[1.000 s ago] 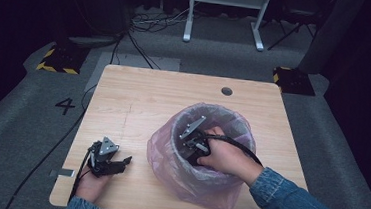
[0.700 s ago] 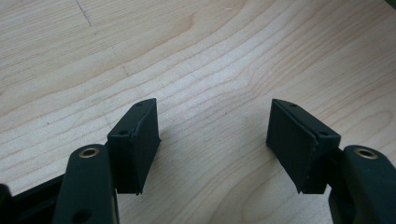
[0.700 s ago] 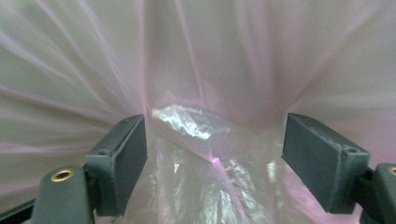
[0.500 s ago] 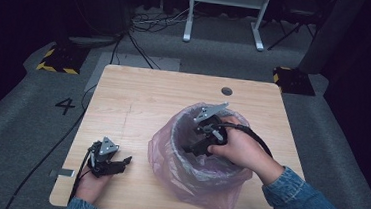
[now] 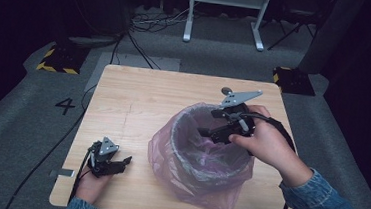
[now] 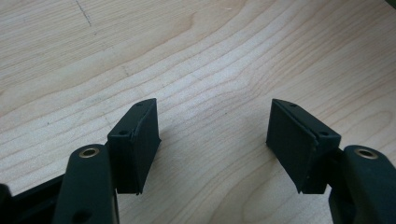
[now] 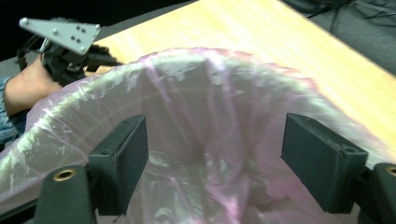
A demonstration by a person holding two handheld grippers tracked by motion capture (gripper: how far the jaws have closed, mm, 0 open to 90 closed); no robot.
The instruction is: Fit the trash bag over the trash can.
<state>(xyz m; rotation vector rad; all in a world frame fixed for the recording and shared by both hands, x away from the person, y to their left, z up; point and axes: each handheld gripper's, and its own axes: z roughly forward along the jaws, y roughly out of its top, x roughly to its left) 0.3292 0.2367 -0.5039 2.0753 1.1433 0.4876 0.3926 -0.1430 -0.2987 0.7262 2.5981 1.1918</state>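
Bin (image 5: 210,151) lined with sheer pink bag (image 5: 202,186) — crinkled, draped outside; both grippers' jaws wide apart, holding nothing.

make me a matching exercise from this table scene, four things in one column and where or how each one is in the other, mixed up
Things:
1. left gripper
2. right gripper
3. bin
4. table

Places or states:
A. lined with a pink bag, standing on the near right part of the table
B. light wood, with a round hole near its far edge
C. jaws open, low over bare wood at the near left
D. jaws open, held over the mouth of the bin

Pairs: 1-C, 2-D, 3-A, 4-B
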